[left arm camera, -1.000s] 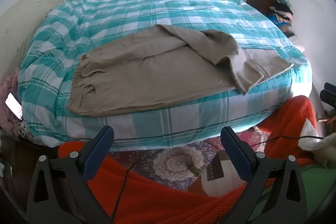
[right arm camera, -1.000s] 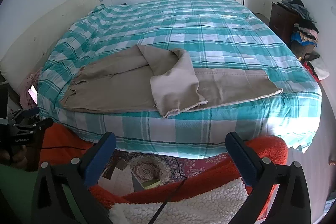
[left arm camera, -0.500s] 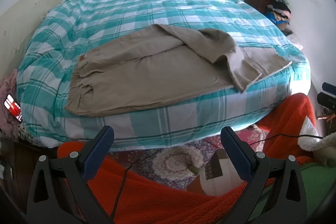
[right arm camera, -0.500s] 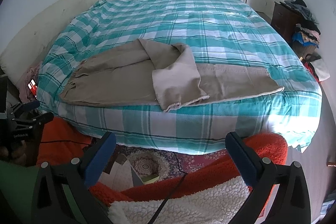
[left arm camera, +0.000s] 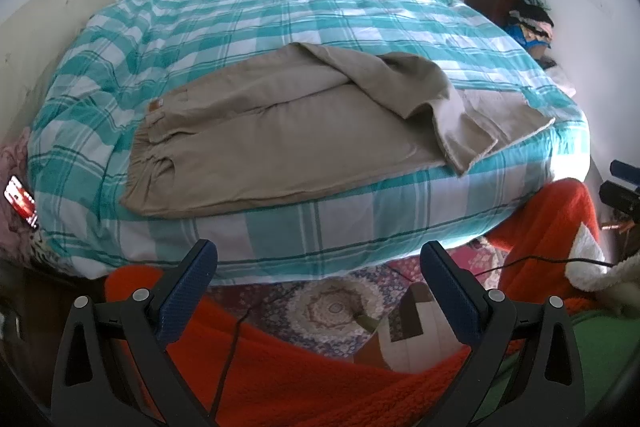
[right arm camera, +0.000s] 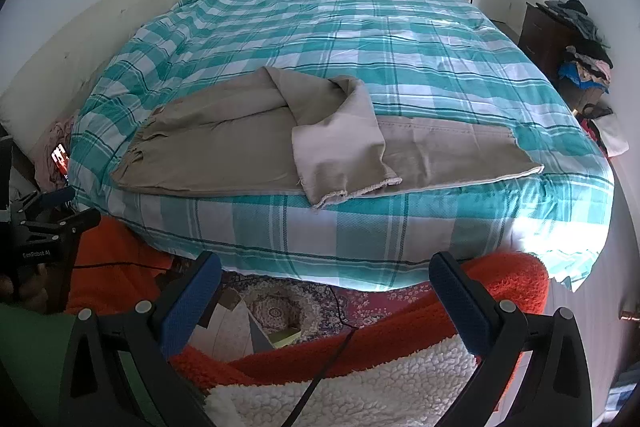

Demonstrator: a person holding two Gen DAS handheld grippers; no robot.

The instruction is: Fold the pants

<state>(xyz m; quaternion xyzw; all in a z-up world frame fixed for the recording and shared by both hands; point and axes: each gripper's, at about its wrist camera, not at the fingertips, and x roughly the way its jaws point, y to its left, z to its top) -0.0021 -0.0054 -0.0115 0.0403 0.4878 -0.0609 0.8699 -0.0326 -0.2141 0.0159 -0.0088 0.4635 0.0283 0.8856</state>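
Both views have tilted up a little since the earlier frames, so the bed sits lower and the wardrobe doors show more; the pants lie as they did. Left tongs (left arm camera: 318, 285) are spread wide with nothing between the blue pads, held off the bed above an orange blanket (left arm camera: 304, 379). Right tongs (right arm camera: 325, 291) are likewise wide apart and empty, above the orange blanket (right arm camera: 500, 287) and its white fleecy side. Between each pair of pads a patterned rug (left arm camera: 332, 307) shows on the floor. Beyond, at 12 o'clock, the tan pants (left arm camera: 272, 139) lie on the teal plaid bed (left arm camera: 320, 11) near its front edge — waistband toward 9 o'clock, legs toward 3 o'clock. In the right wrist view the pants (right arm camera: 224, 151) have one leg folded back over the other, its paler inside and frayed hem toward 6 o'clock — the lower leg stretches flat to 3 o'clock. A dark dresser piled with clothes (right arm camera: 580, 43) stands at 2 o'clock.
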